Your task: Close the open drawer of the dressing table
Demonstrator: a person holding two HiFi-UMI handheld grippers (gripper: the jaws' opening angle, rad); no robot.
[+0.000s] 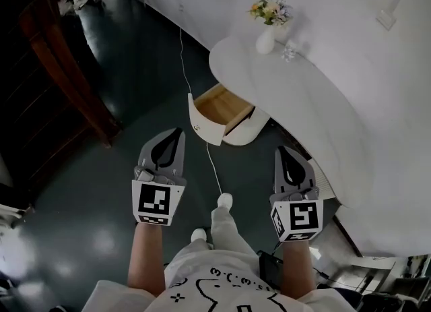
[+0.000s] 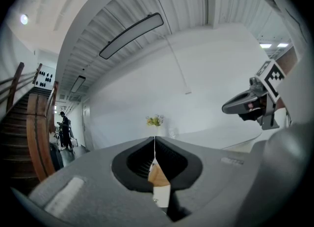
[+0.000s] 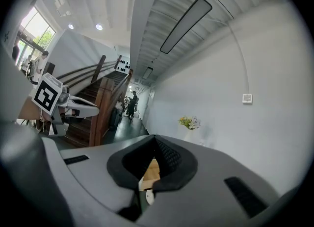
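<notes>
The white dressing table curves across the right of the head view. Its drawer is pulled out toward me, showing a bare wooden inside and a white front. My left gripper hovers just short of the drawer front, shut and holding nothing. My right gripper floats beside the table edge to the drawer's right, also shut and holding nothing. In the left gripper view the drawer peeks through the gap behind the touching jaws of the left gripper. The right gripper view shows the drawer the same way, behind the right gripper.
A white vase of flowers and a small glass piece stand on the tabletop. A white cable trails over the dark floor to the drawer. A dark wooden stair rises at left. My feet stand below the drawer.
</notes>
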